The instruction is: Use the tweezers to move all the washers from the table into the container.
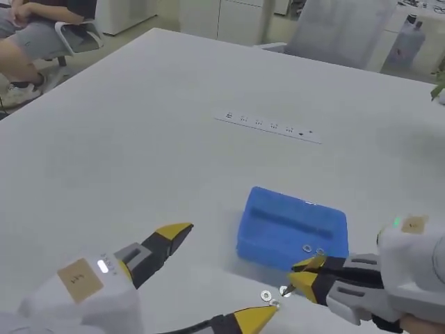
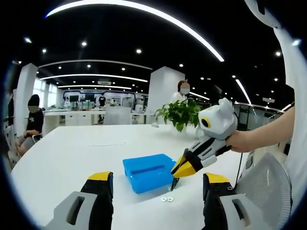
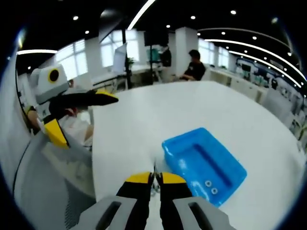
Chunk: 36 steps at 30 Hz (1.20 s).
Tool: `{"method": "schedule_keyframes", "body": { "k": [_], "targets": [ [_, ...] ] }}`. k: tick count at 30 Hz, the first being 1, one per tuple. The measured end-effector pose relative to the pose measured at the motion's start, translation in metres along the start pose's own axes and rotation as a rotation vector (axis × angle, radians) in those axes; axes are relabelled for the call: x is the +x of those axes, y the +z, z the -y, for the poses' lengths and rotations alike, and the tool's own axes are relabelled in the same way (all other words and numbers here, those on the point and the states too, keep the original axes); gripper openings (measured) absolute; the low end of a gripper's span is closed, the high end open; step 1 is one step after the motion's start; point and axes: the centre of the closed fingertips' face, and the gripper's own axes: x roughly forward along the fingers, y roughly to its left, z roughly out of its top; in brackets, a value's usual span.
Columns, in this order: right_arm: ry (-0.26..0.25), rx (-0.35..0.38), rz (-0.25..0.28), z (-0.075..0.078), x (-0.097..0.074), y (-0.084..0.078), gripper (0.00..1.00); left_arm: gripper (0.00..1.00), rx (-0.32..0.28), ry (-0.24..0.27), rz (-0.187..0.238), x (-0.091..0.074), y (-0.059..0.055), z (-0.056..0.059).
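Observation:
A blue container [image 1: 278, 226] sits on the white table [image 1: 139, 139] with two washers [image 1: 308, 248] inside it. Two more washers [image 1: 267, 296] lie on the table just in front of it. My right gripper [image 1: 300, 273] is shut on thin tweezers [image 1: 286, 290], whose tip points down beside those loose washers. My left gripper [image 1: 226, 273] is open and holds nothing, its jaws spread either side of the loose washers. In the left gripper view the tweezers [image 2: 173, 183] hang over the washers [image 2: 167, 199]. The right gripper view shows the container [image 3: 192, 153] beyond its own pinched jaws.
A strip of power sockets [image 1: 268, 126] is set into the table beyond the container. A person sits on a chair [image 1: 73, 35] at the far left corner. A mesh chair [image 2: 266, 187] stands close on the right of the left gripper view. A plant [image 2: 180, 112] stands on the table's far side.

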Motion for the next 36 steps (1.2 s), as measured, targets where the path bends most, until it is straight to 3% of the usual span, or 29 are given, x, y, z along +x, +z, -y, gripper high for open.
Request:
{"method": "schedule_keyframes", "body": {
  "k": [6,10,16,24,36],
  "targets": [
    [0.003,0.003,0.067,0.01,-0.007,0.023,0.02,0.77,0.001,0.004,0.0,0.0,0.0,-0.001],
    [-0.021,0.02,0.099,0.024,-0.009,0.032,0.02,0.77,-0.003,0.01,0.007,-0.001,0.001,-0.002],
    [-0.084,0.167,0.157,0.055,-0.006,0.04,0.02,0.77,0.0,0.012,0.005,-0.001,0.001,-0.002],
    [-0.132,0.357,0.09,0.095,0.017,0.01,0.02,0.76,-0.001,0.013,0.005,-0.001,0.001,-0.001],
    [-0.138,0.353,0.017,0.113,0.039,-0.007,0.03,0.76,0.001,0.015,-0.001,-0.001,0.0,-0.002]
  ]
}}
